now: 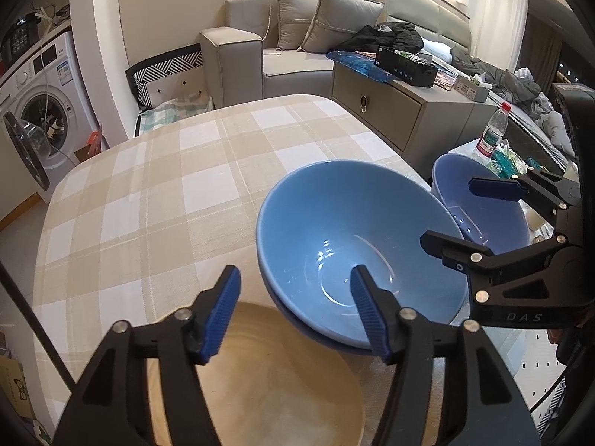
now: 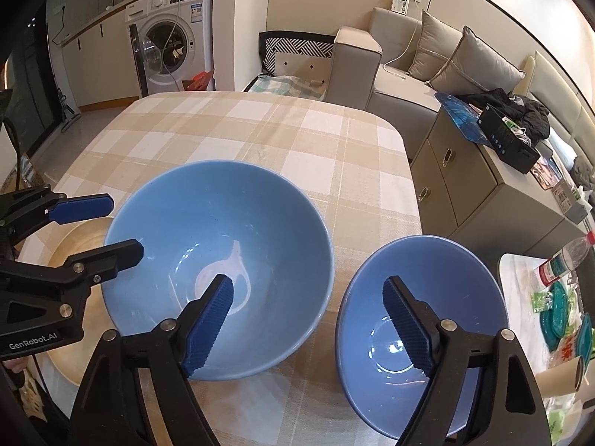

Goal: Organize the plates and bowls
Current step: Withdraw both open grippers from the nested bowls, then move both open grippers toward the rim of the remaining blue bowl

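While both of our tools hang over the beige-and-white checked tablecloth [image 2: 260,137], we take the large light-blue ceramic bowl [image 2: 223,238] as our landmark. Left of that bowl lies a pale round wooden plate [image 1: 260,390], touching or slightly under its rim. Our left gripper [image 1: 293,312] stands over the place where plate and bowl meet, its blue-padded fingers [image 1: 219,316] spread well apart; one is above the plate, the other above the bowl's hollow, and they grip nothing. The landmark bowl appears to be nested in a second bowl of the same blue. Right of it sits a smaller, darker blue ceramic bowl [image 2: 446,278], just beside it near the table's edge. Our right gripper [image 2: 308,319] straddles the gap between the two bowls, jaws wide, one finger over each, holding nothing.
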A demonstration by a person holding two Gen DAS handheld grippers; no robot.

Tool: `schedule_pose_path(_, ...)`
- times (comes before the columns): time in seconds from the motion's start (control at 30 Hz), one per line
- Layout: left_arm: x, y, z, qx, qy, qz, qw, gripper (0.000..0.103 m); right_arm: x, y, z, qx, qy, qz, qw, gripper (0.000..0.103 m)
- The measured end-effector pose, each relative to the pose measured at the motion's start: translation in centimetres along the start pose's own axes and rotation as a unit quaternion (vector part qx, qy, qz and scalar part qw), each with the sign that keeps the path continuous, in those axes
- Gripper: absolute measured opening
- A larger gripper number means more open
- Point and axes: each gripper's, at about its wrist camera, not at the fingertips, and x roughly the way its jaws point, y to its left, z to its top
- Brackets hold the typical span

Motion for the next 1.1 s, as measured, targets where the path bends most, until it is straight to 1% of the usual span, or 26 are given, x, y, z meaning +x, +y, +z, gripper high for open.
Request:
schedule_pose_path(0.07, -0.3, -0.2, 0.1, 0.0, -0.007, 0.001, 1.0, 0.081, -0.2, -0.3, -0.1, 0.008, -0.004, 0.005, 1.0, 0.09)
schedule_pose_path(0.13, -0.5, -0.4, 0.3, 0.001, -0.011, -0.002, 0.9999, 0.085, -0.4, -0.7, -0.2, 0.018, -0.007, 0.012, 1.0, 0.092)
schedule_pose_path(0.17, -0.5, -0.5, 0.4, 0.002, -0.011, -0.004, 0.9999, 0.089, -0.6, -0.9, -0.3, 0.023, -0.01, 0.015, 1.0, 0.095)
schedule_pose_path(0.2, -0.6, -0.6, 0.5, 0.003, -0.012, -0.005, 0.9999, 0.091, -0.7, -1.1, -0.3, 0.026, -0.012, 0.015, 0.999, 0.098)
schedule_pose_path(0.33, -0.7, -1.1, 0.9, 0.008, -0.013, -0.014, 0.9998, 0.097, -1.2, -1.7, -0.5, 0.031, -0.016, 0.013, 0.999, 0.099)
schedule_pose_path(0.6, -1.1, -3.2, 1.4, 0.032, -0.019, -0.03, 0.9988, 0.098, -2.7, -4.1, -1.6, 0.063, -0.026, 0.02, 0.997, 0.102)
schedule_pose_path(0.87, -1.4, -5.2, 2.3, 0.046, -0.026, -0.044, 0.9977, 0.098, -4.8, -7.6, -3.3, 0.103, -0.043, 0.008, 0.994, 0.102)
schedule_pose_path(1.1, -1.2, -7.1, 3.2, 0.056, -0.028, -0.053, 0.9966, 0.098, -5.8, -10.4, -5.2, 0.138, -0.044, -0.003, 0.99, 0.102)
